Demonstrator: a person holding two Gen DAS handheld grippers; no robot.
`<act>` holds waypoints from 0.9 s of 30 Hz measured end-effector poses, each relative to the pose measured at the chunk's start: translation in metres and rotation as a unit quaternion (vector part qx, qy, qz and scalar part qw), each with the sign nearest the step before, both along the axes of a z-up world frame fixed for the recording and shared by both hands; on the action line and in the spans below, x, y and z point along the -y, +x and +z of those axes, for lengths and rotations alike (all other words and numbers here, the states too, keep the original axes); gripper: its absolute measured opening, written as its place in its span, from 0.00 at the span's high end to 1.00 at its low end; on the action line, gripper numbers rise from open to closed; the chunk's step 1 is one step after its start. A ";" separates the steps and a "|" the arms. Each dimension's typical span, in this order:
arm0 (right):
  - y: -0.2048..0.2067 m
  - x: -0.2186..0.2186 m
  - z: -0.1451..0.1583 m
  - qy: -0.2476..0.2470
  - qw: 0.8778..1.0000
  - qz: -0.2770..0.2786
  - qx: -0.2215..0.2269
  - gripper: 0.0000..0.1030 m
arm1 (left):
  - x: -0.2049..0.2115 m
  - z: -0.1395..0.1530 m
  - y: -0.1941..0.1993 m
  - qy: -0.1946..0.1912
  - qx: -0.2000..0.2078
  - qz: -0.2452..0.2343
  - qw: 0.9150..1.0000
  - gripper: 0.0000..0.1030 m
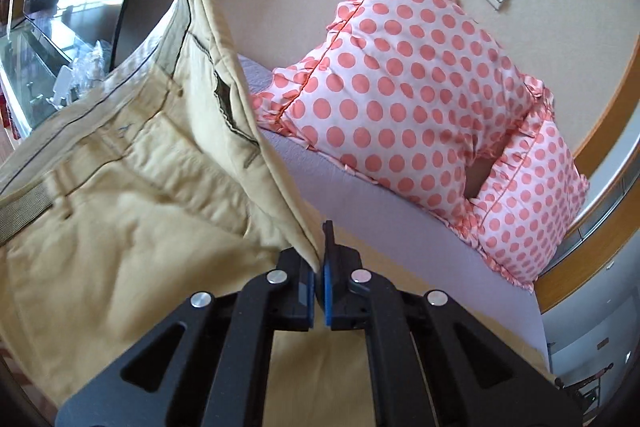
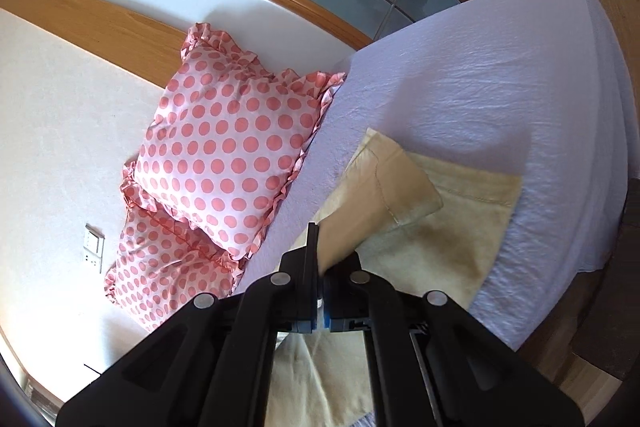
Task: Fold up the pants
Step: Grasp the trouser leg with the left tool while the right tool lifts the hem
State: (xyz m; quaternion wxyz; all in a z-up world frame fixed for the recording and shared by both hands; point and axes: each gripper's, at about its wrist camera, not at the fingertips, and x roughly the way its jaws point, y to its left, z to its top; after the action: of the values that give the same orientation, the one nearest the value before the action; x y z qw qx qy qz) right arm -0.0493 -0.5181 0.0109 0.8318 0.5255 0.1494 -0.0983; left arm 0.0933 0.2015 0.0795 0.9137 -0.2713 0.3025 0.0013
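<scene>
Left wrist view: my left gripper [image 1: 320, 259] clamps khaki pants [image 1: 132, 187] waist, lifted; right gripper [image 2: 319, 259] pinches hem over bed [image 2: 500, 75].

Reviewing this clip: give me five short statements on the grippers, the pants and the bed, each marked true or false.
1. The left gripper is shut on a fold of the tan pants. True.
2. The right gripper hangs open, holding nothing. False: it is shut on a pant leg end.
3. Two polka-dot pillows lie at the head of the bed. True.
4. The pillows are blue with stripes. False: they are pale pink with coral dots.
5. The pants lie flat and finished on the bed. False: both grippers hold parts of them raised, so the fold is not yet done.
</scene>
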 end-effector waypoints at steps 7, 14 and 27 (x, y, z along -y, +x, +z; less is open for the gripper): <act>-0.023 0.006 -0.029 0.017 0.999 -0.013 -0.040 0.99 | -0.003 -0.052 -0.089 -0.021 -0.042 0.022 0.999 0.97; -0.031 0.006 -0.042 0.023 0.998 -0.014 -0.048 0.99 | -0.008 -0.068 -0.108 -0.034 -0.037 0.019 0.999 0.95; -0.049 -0.002 -0.018 -0.074 0.991 -0.077 -0.086 0.54 | -0.012 -0.074 -0.132 -0.035 -0.019 0.013 0.999 0.81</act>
State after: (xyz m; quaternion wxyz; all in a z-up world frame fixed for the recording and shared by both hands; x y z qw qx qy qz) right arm -0.0980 -0.5162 -0.0072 0.8423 0.4621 0.1715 -0.2181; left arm -0.0383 0.2140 0.0054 0.8976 -0.3068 0.3163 0.0080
